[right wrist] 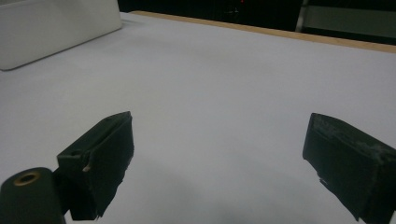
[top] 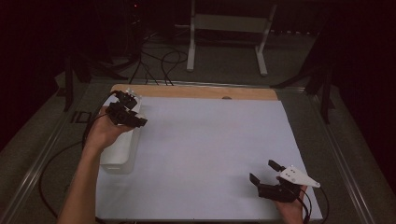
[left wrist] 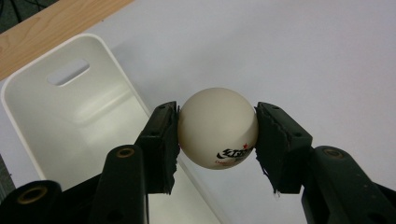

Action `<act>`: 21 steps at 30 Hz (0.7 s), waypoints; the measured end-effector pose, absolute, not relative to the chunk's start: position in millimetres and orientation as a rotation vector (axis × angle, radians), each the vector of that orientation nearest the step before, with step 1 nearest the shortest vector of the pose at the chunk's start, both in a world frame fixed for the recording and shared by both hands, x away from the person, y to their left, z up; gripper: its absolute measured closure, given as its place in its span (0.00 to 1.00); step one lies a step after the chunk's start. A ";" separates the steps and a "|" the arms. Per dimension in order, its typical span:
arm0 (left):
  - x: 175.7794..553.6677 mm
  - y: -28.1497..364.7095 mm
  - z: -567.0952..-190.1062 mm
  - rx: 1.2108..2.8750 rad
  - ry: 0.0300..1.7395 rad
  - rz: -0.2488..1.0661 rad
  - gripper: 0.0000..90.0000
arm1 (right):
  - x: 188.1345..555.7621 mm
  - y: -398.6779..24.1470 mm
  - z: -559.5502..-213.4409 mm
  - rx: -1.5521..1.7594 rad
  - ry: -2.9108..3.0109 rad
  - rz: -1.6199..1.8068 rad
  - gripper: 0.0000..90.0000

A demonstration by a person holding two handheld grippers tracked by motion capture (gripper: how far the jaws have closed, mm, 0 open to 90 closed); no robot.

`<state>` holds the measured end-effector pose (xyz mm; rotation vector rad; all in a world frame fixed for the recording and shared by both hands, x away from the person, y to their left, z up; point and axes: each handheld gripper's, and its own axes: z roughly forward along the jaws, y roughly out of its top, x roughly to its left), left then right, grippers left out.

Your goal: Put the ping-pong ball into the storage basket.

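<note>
Gripping a ball [left wrist: 217, 128] with my left gripper [left wrist: 217, 140]: jaws clamped on both sides of it, rubbery black pads [left wrist: 164, 140] pressed flat against the smooth round shell. Ball is off-white, matte-glossy plastic, with a dark printed logo and a small red star low on its face. Pad edges look chipped and ragged.

Just under and behind the left gripper sits a white bin [left wrist: 70, 107], rectangular with rounded corners, smooth plastic walls, a slot-shaped handle cutout in its far end. The ball hangs above the bin's near long wall, roughly over the rim; can't tell if it is inside the outline or just outside. In the high view the left gripper [top: 122, 111] sits over the far end of the bin [top: 116, 156], my hand [top: 103, 133] wrapped around it.

My right gripper [right wrist: 219, 154] is released, jaws spread wide with nothing between them, hovering low over the flat white sheet [right wrist: 219, 79] covering the table. Ahead of it a strip of bare wood edge [right wrist: 327, 42]. In the high view the right gripper [top: 266, 173] is well apart from the bin, a grey triangular plate on top.
</note>
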<state>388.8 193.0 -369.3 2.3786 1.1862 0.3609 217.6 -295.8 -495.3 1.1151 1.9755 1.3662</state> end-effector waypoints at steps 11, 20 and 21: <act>388.0 198.1 -371.9 2.378 1.201 0.354 0.57 | 217.5 -295.5 -495.3 1.115 1.975 1.365 0.09; 387.9 203.0 -373.3 2.372 1.218 0.358 0.57 | 217.5 -295.3 -495.4 1.113 1.975 1.364 0.09; 387.8 203.6 -373.4 2.372 1.221 0.358 0.57 | 217.5 -295.4 -495.4 1.114 1.975 1.364 0.09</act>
